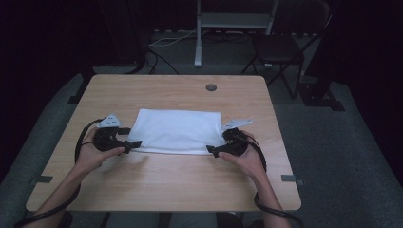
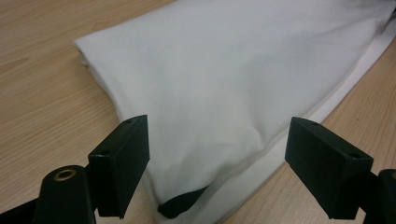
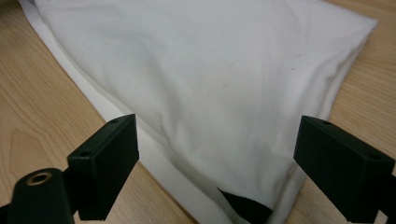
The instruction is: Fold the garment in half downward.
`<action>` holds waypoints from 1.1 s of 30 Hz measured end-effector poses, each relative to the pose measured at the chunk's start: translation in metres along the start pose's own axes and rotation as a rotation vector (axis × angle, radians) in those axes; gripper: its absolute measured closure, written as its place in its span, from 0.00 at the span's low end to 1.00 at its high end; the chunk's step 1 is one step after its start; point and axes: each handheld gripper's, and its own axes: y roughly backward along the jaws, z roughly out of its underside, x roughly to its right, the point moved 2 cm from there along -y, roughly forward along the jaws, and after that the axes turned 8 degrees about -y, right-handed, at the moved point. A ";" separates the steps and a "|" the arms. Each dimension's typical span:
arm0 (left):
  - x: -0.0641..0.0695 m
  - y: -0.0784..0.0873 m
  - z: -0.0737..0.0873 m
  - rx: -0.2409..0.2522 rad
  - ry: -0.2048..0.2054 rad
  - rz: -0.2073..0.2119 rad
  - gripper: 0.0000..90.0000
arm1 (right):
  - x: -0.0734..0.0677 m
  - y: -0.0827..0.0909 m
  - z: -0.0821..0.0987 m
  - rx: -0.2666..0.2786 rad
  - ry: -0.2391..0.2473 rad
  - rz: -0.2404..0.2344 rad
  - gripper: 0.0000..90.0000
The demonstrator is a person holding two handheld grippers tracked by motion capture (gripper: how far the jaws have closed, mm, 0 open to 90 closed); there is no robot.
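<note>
On the light wooden worktop (image 1: 157, 175) the folded white cloth (image 1: 176, 130) lies flat at centre, one fold judged complete, with left gripper (image 1: 135, 144) and right gripper (image 1: 209, 149) fingers released beside its near corners.

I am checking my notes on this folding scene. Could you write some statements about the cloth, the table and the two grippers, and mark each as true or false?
1. The white cloth lies folded on the wooden table. True.
2. The left gripper is clamped shut on the cloth. False: its jaws stand wide open, with the cloth's corner lying between them.
3. The right gripper has open jaws. True.
4. The cloth hangs over the table's edge. False: it lies fully on the tabletop.
5. A folding chair stands beyond the table. True.
</note>
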 end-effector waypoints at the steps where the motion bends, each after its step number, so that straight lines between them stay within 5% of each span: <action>1: 0.000 0.002 0.000 0.009 0.006 -0.009 0.24 | 0.000 0.002 0.000 0.008 -0.001 0.004 0.15; 11: -0.006 0.016 0.005 0.035 0.049 -0.082 0.24 | -0.005 0.012 0.004 0.056 -0.029 0.023 0.15; 33: -0.004 0.022 -0.011 0.048 0.032 -0.097 0.24 | -0.005 0.040 0.008 0.117 -0.053 0.020 0.15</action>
